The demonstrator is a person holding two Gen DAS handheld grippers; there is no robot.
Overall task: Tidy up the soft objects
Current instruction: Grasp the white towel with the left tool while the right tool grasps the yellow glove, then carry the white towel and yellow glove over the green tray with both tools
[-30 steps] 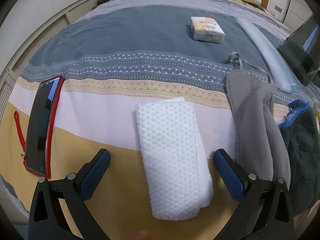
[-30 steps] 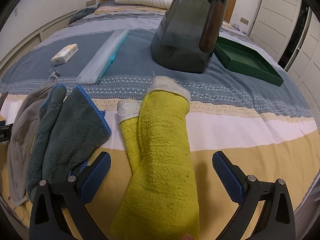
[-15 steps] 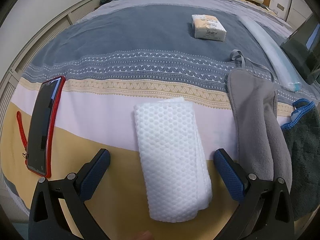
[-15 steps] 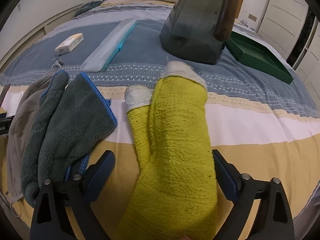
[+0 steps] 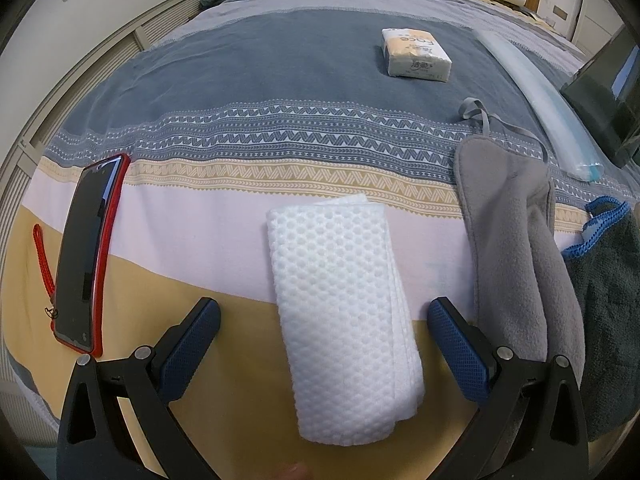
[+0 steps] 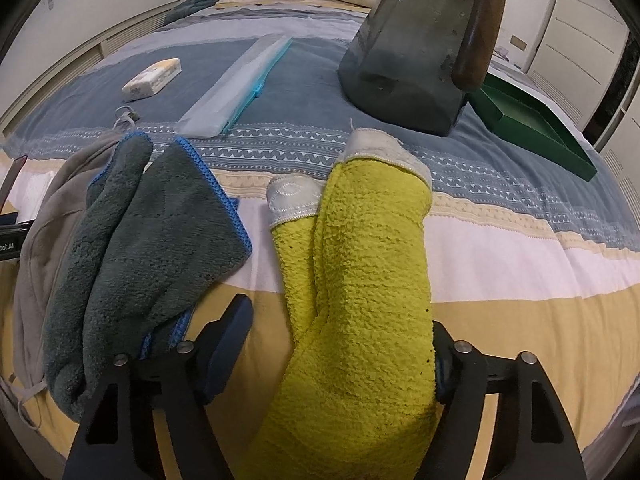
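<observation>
On the striped bedspread [image 5: 248, 152], four cloths lie side by side. White waffle towel [image 5: 344, 304], folded, sits between the blue pads of the left gripper [image 5: 324, 332]; jaws wide apart, clear gaps both sides, nothing grasped. Grey cloth [image 5: 516, 248] lies just to its right, a red-cased phone [image 5: 86, 248] well to its left. Right gripper [image 6: 340, 344]: jaws have just been closing around the yellow towel [image 6: 360, 288]; right pad touches the towel's edge, left pad shows a gap, so not yet clamped. Dark green cloth with blue trim [image 6: 144, 248] lies beside it. Tissue pack [image 6: 152, 79], dark bag [image 6: 416, 52] and green tray [image 6: 540, 120] sit farther up the bed.
</observation>
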